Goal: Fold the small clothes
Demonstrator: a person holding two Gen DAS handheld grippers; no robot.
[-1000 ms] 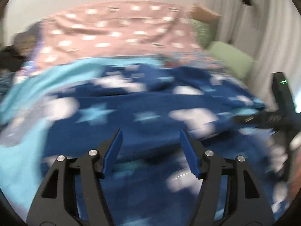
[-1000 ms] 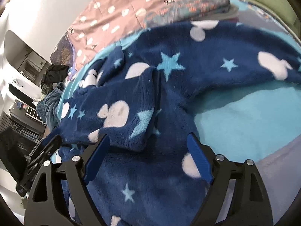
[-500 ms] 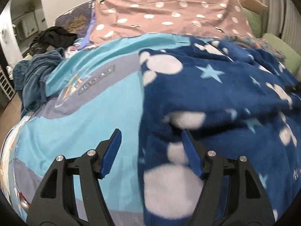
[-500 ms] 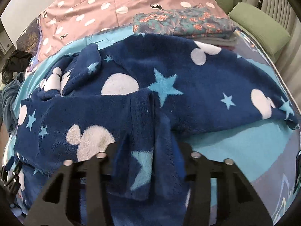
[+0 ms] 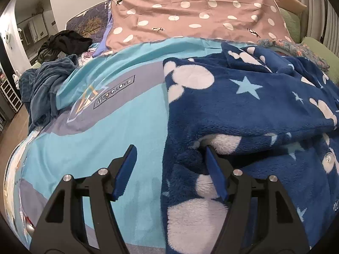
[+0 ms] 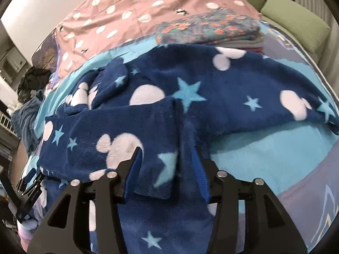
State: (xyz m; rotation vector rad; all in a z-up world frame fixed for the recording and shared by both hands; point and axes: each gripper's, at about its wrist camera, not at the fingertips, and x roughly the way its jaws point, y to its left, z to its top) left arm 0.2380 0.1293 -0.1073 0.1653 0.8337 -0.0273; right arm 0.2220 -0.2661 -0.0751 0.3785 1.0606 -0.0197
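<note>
A navy fleece garment [image 5: 243, 108] with white mouse heads and light blue stars lies spread on a blue bed cover [image 5: 110, 131]. One sleeve is folded across its body [image 6: 110, 139]. My left gripper [image 5: 169, 165] is open at the garment's left edge, its right finger tucked under a fold. My right gripper [image 6: 167, 169] is partly closed around the folded sleeve's cuff end, with fleece between the fingers. The left gripper's tip shows at the far left of the right wrist view [image 6: 29, 190].
A pink dotted pillowcase [image 5: 190, 17] lies at the head of the bed. A folded floral garment [image 6: 207, 29] rests on a stack beyond the fleece. Dark clothes [image 5: 44, 84] are heaped at the left. Green cushions [image 6: 296, 21] line the right side.
The left gripper swung left and came down at the garment's left edge. The right gripper moved in over the folded sleeve and narrowed around its cuff end.
</note>
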